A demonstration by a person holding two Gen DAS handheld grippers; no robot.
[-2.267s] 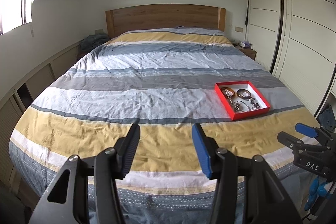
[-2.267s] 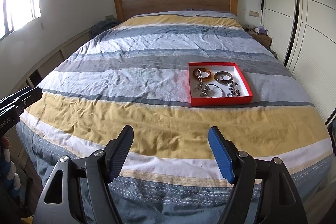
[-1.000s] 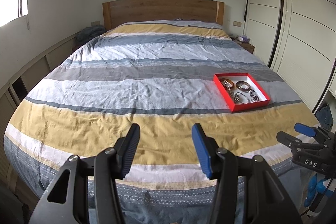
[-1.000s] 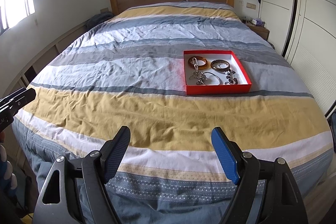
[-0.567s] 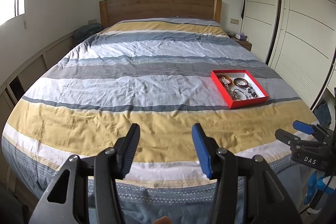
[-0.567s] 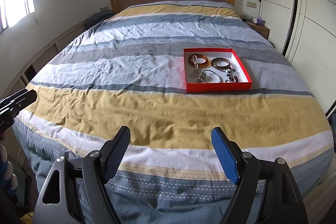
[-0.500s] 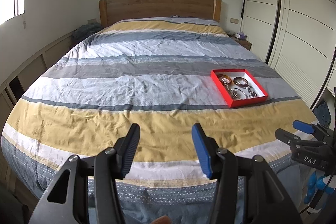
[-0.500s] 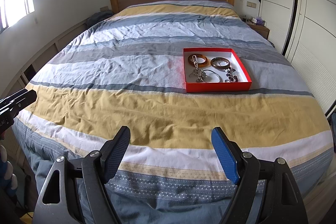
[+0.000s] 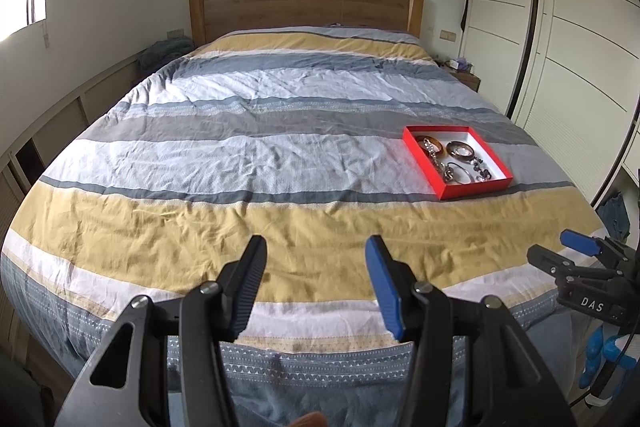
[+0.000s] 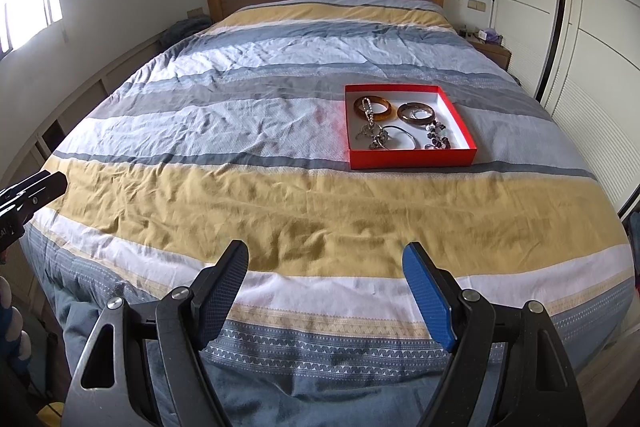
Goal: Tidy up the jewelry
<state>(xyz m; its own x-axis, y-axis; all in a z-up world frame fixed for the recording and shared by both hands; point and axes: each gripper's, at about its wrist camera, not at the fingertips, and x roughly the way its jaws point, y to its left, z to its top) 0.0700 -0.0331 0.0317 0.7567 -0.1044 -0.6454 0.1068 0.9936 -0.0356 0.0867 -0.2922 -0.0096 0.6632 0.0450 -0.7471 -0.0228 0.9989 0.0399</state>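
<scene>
Both my grippers hang at the foot of the bed (image 10: 280, 211), empty: my right gripper (image 10: 325, 273) spread wide, my left gripper (image 9: 316, 269) spread a little less. Ahead of my right gripper and slightly right sits the red tray (image 10: 412, 158), holding two brown bangles (image 10: 373, 108), a silver bangle and tangled chains (image 10: 376, 137). Risk, I judge: pinching one chain drags its neighbours out, and the soft duvet lets the tray tip under a push.
</scene>
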